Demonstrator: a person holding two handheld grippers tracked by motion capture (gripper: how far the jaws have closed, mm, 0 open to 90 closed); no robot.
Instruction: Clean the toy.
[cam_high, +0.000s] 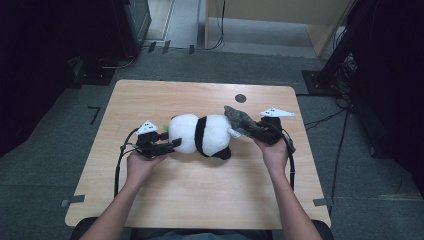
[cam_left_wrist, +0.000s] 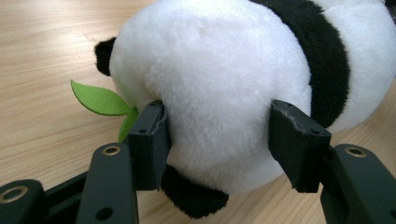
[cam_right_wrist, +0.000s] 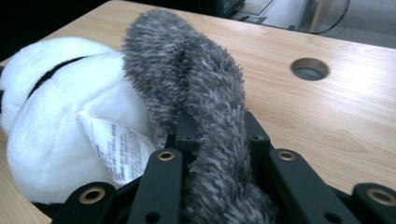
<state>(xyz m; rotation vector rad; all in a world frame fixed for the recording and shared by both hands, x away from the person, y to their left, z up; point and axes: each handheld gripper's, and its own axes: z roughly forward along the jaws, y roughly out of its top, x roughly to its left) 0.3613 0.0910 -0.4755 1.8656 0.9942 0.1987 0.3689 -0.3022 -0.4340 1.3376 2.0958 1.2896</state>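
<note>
Left gripper (cam_high: 167, 146) jaws clamped, right gripper (cam_high: 260, 127) jaws clamped

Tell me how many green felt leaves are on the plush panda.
1. A green leaf sticks out beside the plush panda, next to the left gripper clamping it; others may be hidden underneath.

Wooden table (cam_high: 200, 190) with round hole (cam_high: 240, 98)

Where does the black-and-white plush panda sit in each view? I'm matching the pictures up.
High view: black-and-white plush panda lies mid-table between both grippers.
Left gripper view: it spans centre and right, the jaws pressing its white end.
Right gripper view: at left, behind the grey fuzzy cloth.
Shared landmark: the light wooden table.
</note>
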